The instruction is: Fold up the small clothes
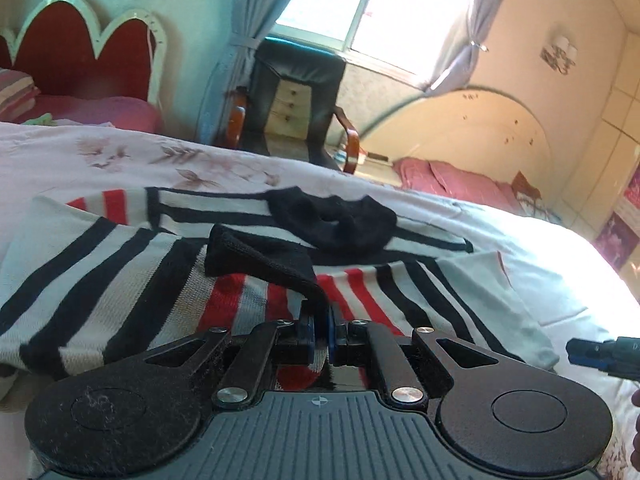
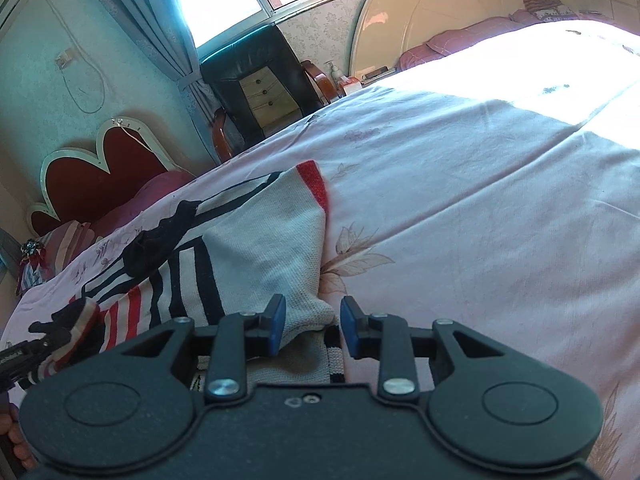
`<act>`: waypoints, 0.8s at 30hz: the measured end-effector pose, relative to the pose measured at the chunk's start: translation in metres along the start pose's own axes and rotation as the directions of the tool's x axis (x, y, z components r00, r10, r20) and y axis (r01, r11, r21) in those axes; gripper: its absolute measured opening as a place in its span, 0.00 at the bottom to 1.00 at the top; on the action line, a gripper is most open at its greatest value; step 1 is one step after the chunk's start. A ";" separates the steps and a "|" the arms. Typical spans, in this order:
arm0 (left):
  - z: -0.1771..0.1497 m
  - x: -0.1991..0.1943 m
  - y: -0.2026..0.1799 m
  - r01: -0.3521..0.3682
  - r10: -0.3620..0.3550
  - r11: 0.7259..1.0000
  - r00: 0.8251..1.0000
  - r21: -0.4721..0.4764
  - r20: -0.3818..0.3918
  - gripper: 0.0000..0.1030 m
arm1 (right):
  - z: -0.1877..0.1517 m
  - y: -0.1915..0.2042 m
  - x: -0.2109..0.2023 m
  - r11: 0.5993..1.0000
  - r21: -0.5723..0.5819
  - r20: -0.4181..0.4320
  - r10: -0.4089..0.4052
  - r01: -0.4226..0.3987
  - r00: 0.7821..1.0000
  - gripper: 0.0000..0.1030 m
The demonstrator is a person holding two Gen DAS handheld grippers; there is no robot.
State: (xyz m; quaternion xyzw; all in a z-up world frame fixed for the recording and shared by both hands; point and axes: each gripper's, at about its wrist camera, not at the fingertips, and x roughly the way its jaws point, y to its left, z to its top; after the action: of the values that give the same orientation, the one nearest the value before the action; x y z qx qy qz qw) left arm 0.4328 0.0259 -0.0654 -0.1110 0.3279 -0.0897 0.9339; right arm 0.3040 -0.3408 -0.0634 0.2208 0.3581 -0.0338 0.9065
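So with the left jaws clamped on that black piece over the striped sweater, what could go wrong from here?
1. The left gripper may have pinched the striped sweater along with the black garment, dragging the sweater.
2. The right gripper is open astride the sweater's grey edge; it could snag.

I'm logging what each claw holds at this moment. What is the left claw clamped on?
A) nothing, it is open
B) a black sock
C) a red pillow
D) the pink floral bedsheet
B: in the left wrist view the left claw is shut, with the end of a black sock pinched between its blue pads, above the striped sweater.
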 end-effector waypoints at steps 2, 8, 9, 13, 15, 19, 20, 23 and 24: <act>-0.004 0.012 -0.014 0.007 -0.006 0.999 0.999 0.034 -0.048 0.06 | -0.001 0.001 0.000 1.000 0.005 -0.003 0.011 -0.011 1.000 0.34; -0.020 -0.014 -0.034 0.038 -0.038 0.997 0.999 0.072 -0.002 0.61 | -0.005 0.023 0.006 0.998 -0.011 -0.027 0.069 -0.069 0.997 0.39; -0.024 -0.025 -0.033 0.029 -0.030 0.996 0.999 0.080 0.017 0.70 | -0.006 0.030 0.008 0.996 -0.020 -0.033 0.086 -0.086 0.996 0.39; -0.043 -0.075 -0.009 0.001 -0.006 0.998 0.998 0.063 0.067 0.69 | -0.013 0.060 0.019 0.987 -0.051 -0.065 0.151 -0.155 0.986 0.39; -0.055 -0.099 0.016 -0.066 0.064 0.998 0.994 0.019 0.086 0.69 | -0.017 0.077 0.025 0.978 -0.070 -0.088 0.192 -0.198 0.977 0.41; -0.076 -0.128 0.074 -0.227 0.234 0.970 0.969 -0.089 0.082 0.69 | -0.025 0.108 0.039 0.956 -0.107 -0.129 0.258 -0.272 0.958 0.45; -0.076 -0.129 0.089 -0.254 0.262 0.961 0.963 -0.107 0.067 0.69 | -0.027 0.114 0.044 0.953 -0.113 -0.139 0.264 -0.280 0.955 0.45; -0.073 -0.126 0.110 -0.289 0.296 0.952 0.953 -0.095 0.061 0.69 | -0.027 0.125 0.058 0.948 -0.104 -0.153 0.284 -0.301 0.947 0.45; -0.071 -0.122 0.115 -0.296 0.301 0.951 0.952 -0.090 0.053 0.69 | -0.027 0.128 0.063 0.950 -0.102 -0.154 0.279 -0.296 0.948 0.45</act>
State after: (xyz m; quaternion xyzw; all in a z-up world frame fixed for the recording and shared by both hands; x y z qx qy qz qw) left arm 0.3054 0.1553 -0.0778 -0.1007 0.3133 0.0695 0.9417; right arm 0.3623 -0.2080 -0.0745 0.2158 0.3850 0.1367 0.8869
